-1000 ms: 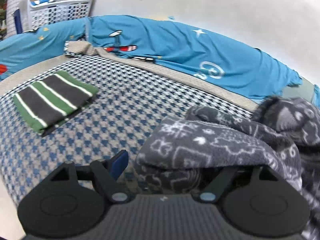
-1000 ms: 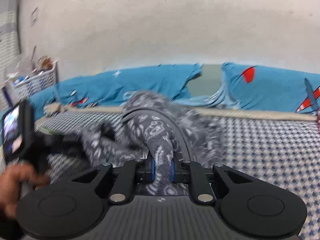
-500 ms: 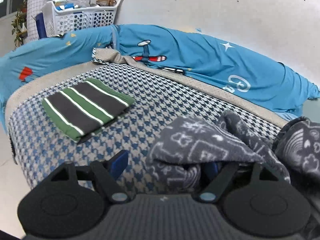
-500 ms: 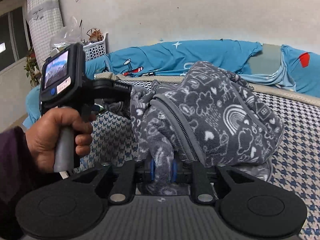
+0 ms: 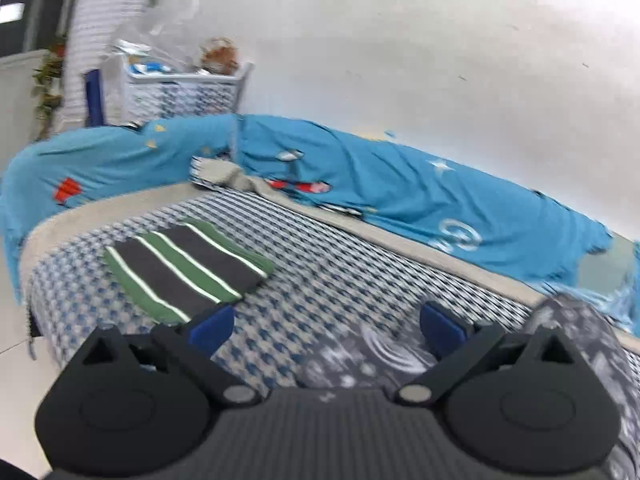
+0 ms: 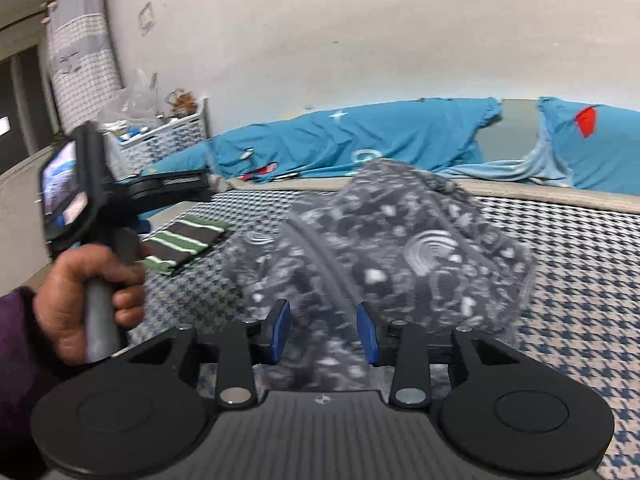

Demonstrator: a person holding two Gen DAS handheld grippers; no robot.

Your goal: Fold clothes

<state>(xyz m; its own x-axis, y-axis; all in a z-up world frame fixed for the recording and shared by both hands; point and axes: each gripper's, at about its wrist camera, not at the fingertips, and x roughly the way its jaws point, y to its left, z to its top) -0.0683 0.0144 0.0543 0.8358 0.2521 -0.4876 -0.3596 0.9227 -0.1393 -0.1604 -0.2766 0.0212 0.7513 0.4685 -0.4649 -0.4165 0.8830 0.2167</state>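
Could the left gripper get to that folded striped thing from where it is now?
Probably yes: the left gripper is wide open, and only bare checked cover shows between it and the striped garment.

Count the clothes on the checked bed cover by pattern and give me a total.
Striped, green and dark, folded: 1
Grey fleece with white doodles, crumpled: 1
Total: 2
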